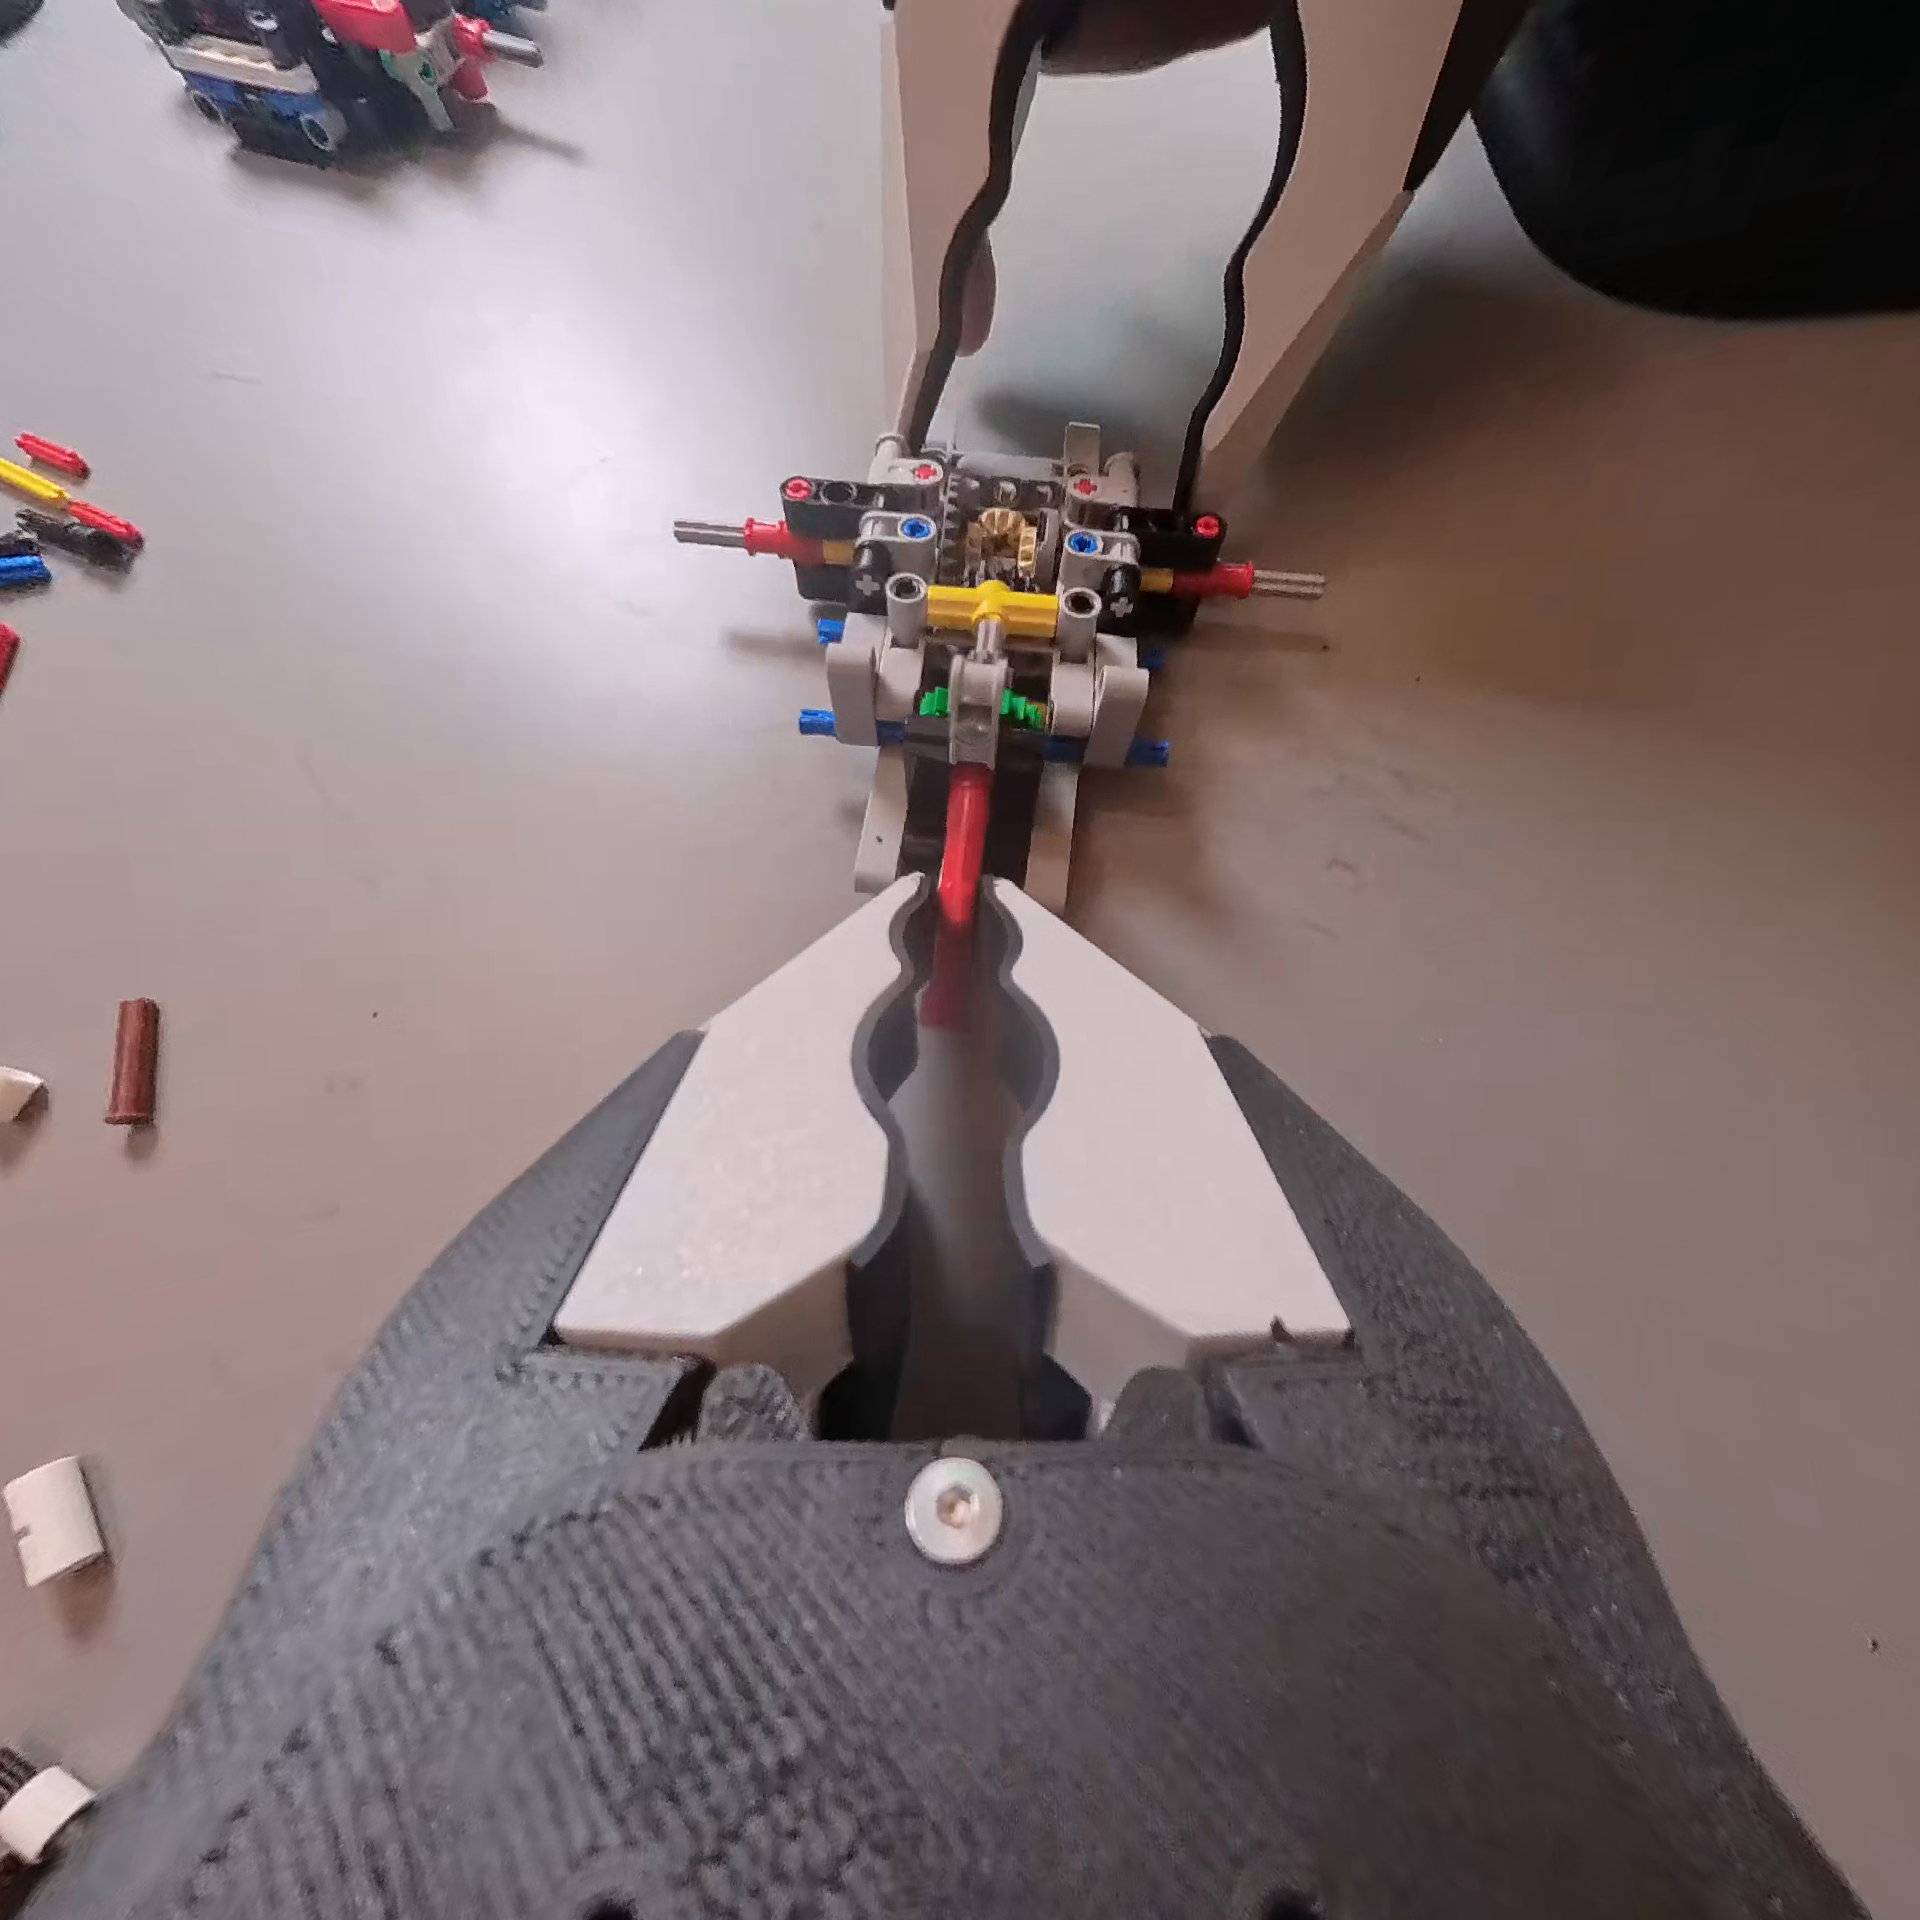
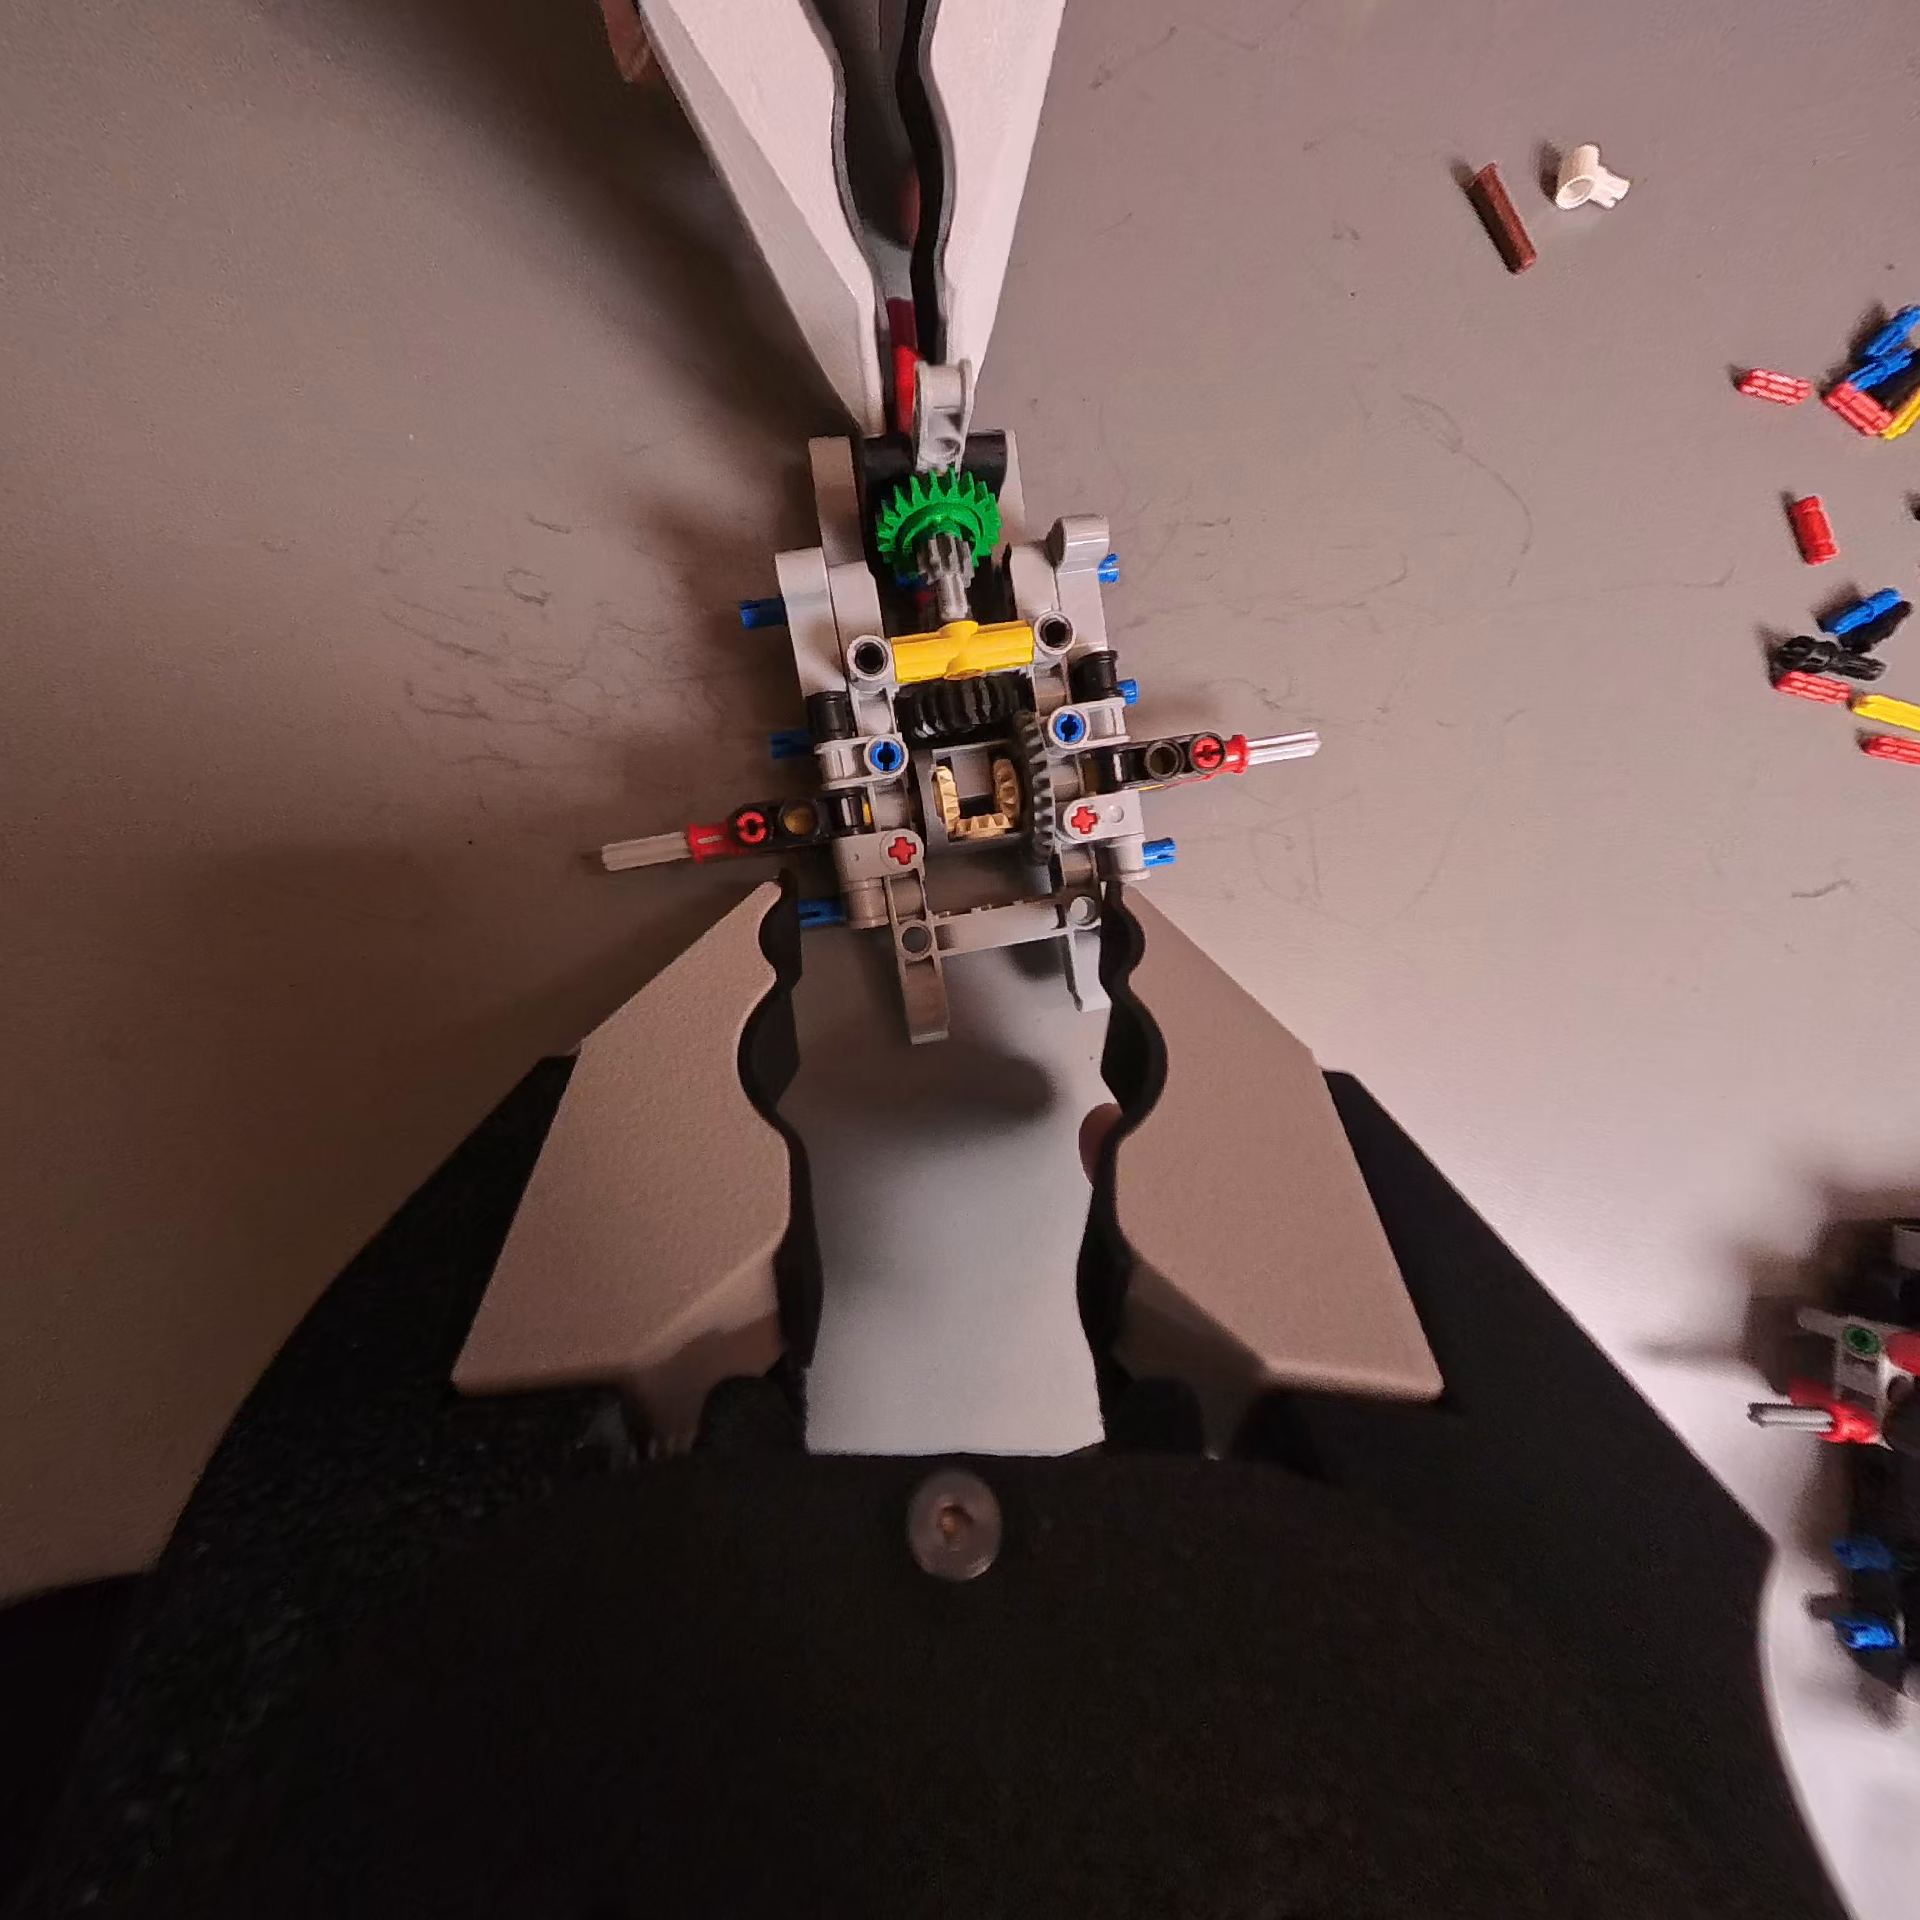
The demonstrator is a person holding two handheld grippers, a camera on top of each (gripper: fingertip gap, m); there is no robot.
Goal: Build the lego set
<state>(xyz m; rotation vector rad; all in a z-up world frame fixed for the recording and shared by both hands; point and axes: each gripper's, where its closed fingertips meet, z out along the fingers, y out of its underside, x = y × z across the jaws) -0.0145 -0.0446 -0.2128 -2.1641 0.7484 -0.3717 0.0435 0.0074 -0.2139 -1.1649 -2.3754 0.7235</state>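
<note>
Two hand-held grippers face each other along the length of one brick-built gear assembly standing on the grey desk. The left hand-held gripper is closed on a red axle whose long axis runs straight ahead of it into a grey connector at the near end of the assembly, just by a green gear; both fingertips press against the red shaft. The right hand-held gripper comes from the opposite end with its jaws held wide apart, straddling the grey frame at that end. Its right pad lies against the frame's corner, while the left pad stands just beside a blue pin with a sliver of room between. It does not look clamped.

The assembly's long axis lines up with both tools, and its two cross axles stick out sideways, one close past the right tool's left fingertip. Open desk lies on either flank of the assembly. Farther off, on the left tool's left side, lie loose pins, a brown peg and white connectors. A second built model sits well apart, and a dark rounded shape fills one corner of the left wrist view.
</note>
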